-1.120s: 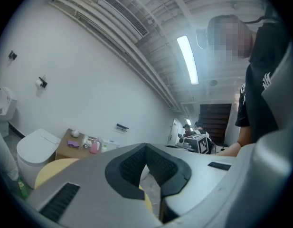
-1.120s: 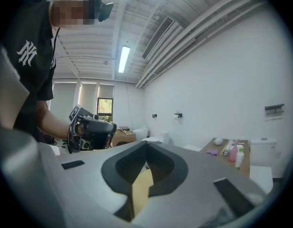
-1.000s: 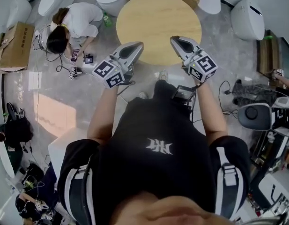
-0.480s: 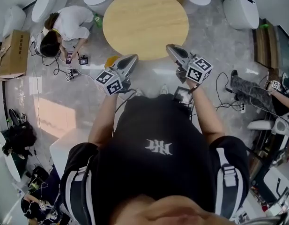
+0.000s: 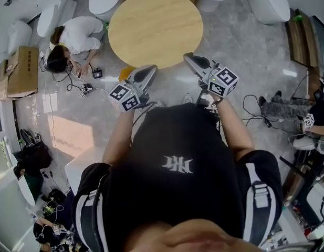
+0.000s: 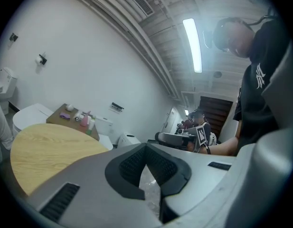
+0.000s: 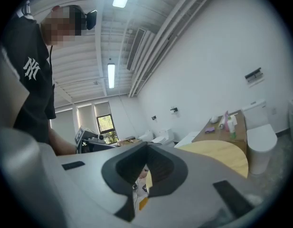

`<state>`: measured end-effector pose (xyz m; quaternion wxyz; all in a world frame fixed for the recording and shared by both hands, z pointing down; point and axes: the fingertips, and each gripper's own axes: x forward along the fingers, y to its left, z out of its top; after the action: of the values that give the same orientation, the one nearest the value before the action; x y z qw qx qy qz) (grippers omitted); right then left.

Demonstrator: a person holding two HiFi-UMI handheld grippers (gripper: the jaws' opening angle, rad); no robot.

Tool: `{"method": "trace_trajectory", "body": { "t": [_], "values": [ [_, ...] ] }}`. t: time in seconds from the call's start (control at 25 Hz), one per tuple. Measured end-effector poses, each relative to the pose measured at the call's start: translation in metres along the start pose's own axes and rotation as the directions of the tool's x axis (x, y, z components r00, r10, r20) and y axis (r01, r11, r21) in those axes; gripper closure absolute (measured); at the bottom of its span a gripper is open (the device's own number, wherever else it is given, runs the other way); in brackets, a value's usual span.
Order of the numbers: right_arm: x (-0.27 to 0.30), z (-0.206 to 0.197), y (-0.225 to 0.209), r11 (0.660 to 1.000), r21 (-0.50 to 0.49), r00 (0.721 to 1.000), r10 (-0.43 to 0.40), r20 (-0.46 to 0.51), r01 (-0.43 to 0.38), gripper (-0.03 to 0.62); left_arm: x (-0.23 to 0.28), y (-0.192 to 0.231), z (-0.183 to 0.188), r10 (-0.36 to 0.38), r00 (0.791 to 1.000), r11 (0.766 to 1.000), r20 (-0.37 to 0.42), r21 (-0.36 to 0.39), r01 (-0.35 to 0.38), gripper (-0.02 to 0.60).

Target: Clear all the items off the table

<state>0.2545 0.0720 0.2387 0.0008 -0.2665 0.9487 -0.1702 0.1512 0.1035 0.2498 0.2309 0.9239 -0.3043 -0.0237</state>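
The round wooden table [image 5: 155,28] stands ahead of me with nothing on its top. It also shows at the left of the left gripper view [image 6: 46,151] and at the right of the right gripper view [image 7: 222,153]. My left gripper [image 5: 151,69] hangs just short of the table's near edge, jaws together and empty [image 6: 146,145]. My right gripper [image 5: 189,58] is level with it on the right, also shut on nothing [image 7: 146,144]. Both point toward the table.
A yellow object [image 5: 126,72] sits on the floor by the table's near left edge. A person [image 5: 77,35] crouches on the floor at the left beside cables. A wooden cabinet [image 6: 72,120] with bottles stands behind the table. White toilets ring the room.
Both grippers have drawn back from over the table's near edge and now hang short of it. The table has shifted up and left in the head view.
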Motion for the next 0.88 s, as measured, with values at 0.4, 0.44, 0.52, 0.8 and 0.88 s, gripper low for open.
{"method": "trace_trajectory", "body": {
  "t": [0.4, 0.44, 0.52, 0.8, 0.88],
  "values": [
    [0.02, 0.018, 0.005, 0.993, -0.065, 0.995, 0.093, -0.04, -0.096, 0.594, -0.007, -0.001, 0.027, 0.038, 0.999, 0.997, 0.029, 0.061, -0.04, 0.569],
    [0.021, 0.016, 0.006, 0.992, -0.073, 0.993, 0.102, -0.051, -0.106, 0.594, -0.008, 0.0, 0.026, 0.041, 0.999, 0.997, 0.03, 0.061, -0.043, 0.569],
    [0.024, 0.01, 0.01, 0.989, -0.078, 0.991, 0.118, -0.067, -0.123, 0.594, -0.01, 0.0, 0.025, 0.044, 0.999, 0.997, 0.031, 0.059, -0.045, 0.569],
    [0.047, 0.003, 0.014, 0.988, -0.066, 0.987, 0.137, -0.088, -0.143, 0.594, -0.021, 0.007, 0.025, 0.044, 0.999, 0.997, 0.026, 0.059, -0.045, 0.569],
    [0.053, 0.003, 0.015, 0.986, -0.068, 0.985, 0.148, -0.093, -0.154, 0.594, -0.026, 0.011, 0.025, 0.055, 0.998, 0.997, 0.032, 0.058, -0.057, 0.569]
  ]
}}
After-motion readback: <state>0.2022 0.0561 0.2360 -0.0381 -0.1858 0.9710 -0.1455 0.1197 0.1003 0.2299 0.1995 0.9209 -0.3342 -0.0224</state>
